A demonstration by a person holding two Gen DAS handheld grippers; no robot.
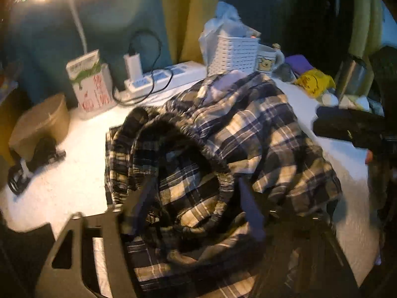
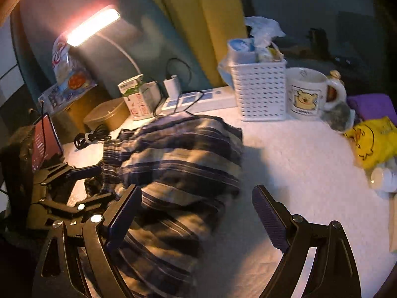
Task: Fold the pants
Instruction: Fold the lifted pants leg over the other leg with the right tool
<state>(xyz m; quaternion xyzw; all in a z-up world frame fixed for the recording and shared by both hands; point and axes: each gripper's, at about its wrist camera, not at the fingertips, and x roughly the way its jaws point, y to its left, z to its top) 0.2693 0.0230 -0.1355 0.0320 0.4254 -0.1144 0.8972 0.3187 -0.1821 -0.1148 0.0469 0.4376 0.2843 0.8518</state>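
Plaid pants (image 1: 223, 149) bunched in a heap, waistband gaping, nothing folded yet

Pants lie just in front of the white basket (image 2: 260, 92). Left gripper (image 1: 196, 206) half apart over the waistband; cannot tell if it pinches cloth. Right gripper (image 2: 196, 218) wide apart, empty, at the heap's edge. Risk: a drag sweeps the mug (image 2: 305, 94) beside the basket, or catches one layer only

Bare tabletop (image 2: 297, 154) right of pants (image 2: 178, 159) passable; basket (image 2: 260, 92), mug (image 2: 306, 94) (rear edge) block beyond.
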